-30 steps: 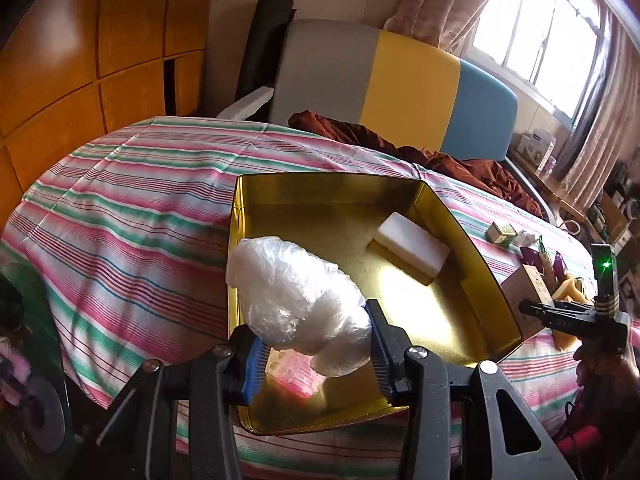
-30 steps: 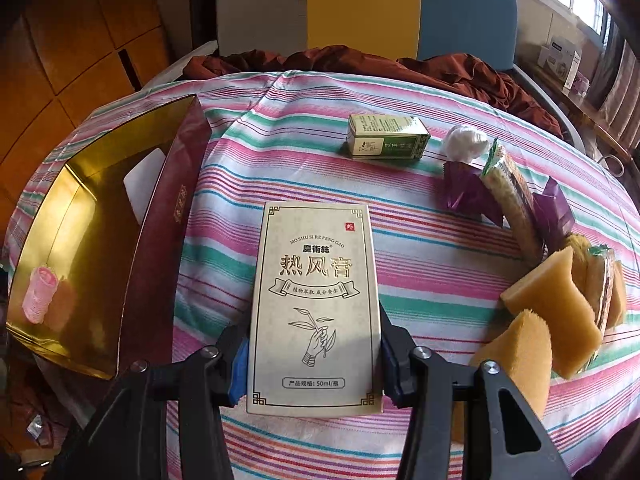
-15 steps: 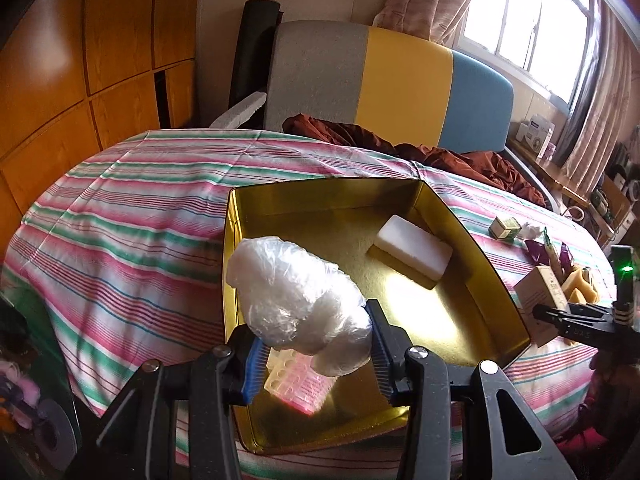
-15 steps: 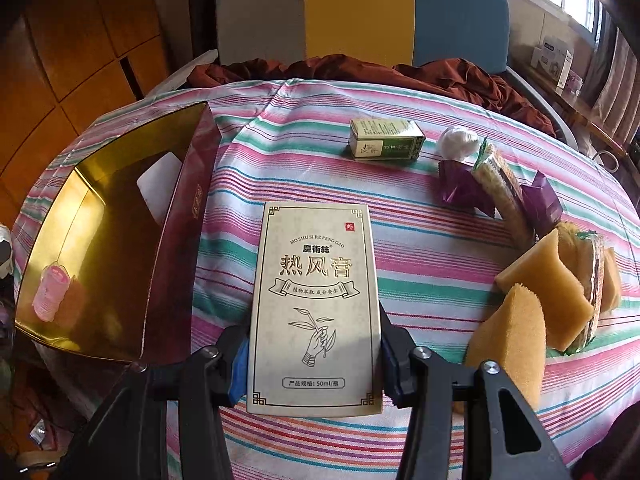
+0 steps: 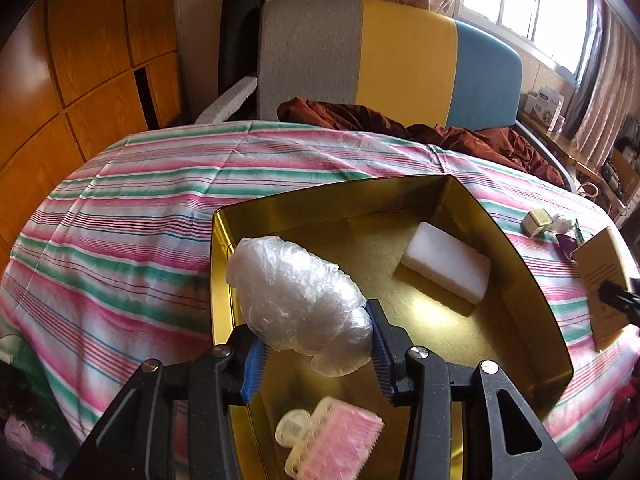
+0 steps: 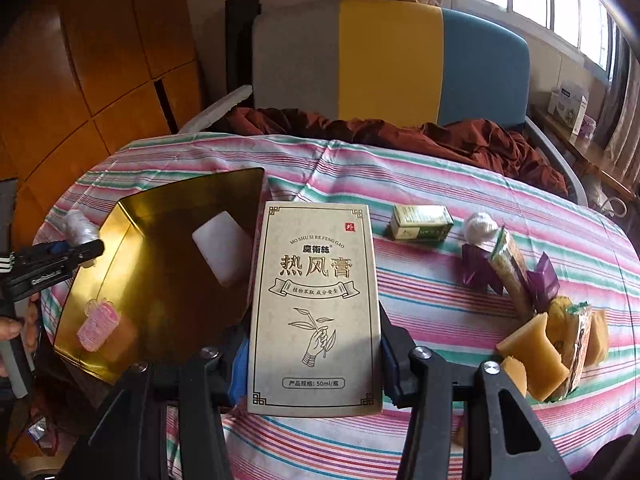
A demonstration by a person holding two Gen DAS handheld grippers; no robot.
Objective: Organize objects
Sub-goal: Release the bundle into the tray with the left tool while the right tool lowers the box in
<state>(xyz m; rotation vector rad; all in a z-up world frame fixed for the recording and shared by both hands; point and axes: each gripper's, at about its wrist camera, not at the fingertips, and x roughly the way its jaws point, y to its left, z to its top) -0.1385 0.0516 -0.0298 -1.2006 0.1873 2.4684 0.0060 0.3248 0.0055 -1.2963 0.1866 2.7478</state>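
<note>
left tongs point(image 5: 316, 344) are pinching one plastic-wrapped bundle point(image 5: 298, 304) over the gold tray point(image 5: 520, 276). right tongs point(image 6: 314, 364) are gripping one beige box point(image 6: 314, 304). tray's holding one white block point(image 5: 446, 268) and one pink clip point(image 5: 332, 446).

Window point(image 5: 532, 4) glare, fisheye-warped edges.

**Striped Table and What Lies on It**

A table covered with a pink, green and white striped cloth point(image 6: 420, 184) carries everything. The landmark is the gold tray point(image 6: 116, 264), which sits on the cloth at the table's left side. Right of the tray, near the far edge, lies a small green box point(image 6: 422, 222), with a white wad point(image 6: 480, 228) just beside it. Farther right of the tray lie purple wrappers point(image 6: 476, 270) around a long packet point(image 6: 512, 276), and beyond them yellow sponges point(image 6: 532, 354) crowd the right edge. A rust-brown cloth point(image 6: 440, 136) is bunched along the rim behind the tray.
</note>
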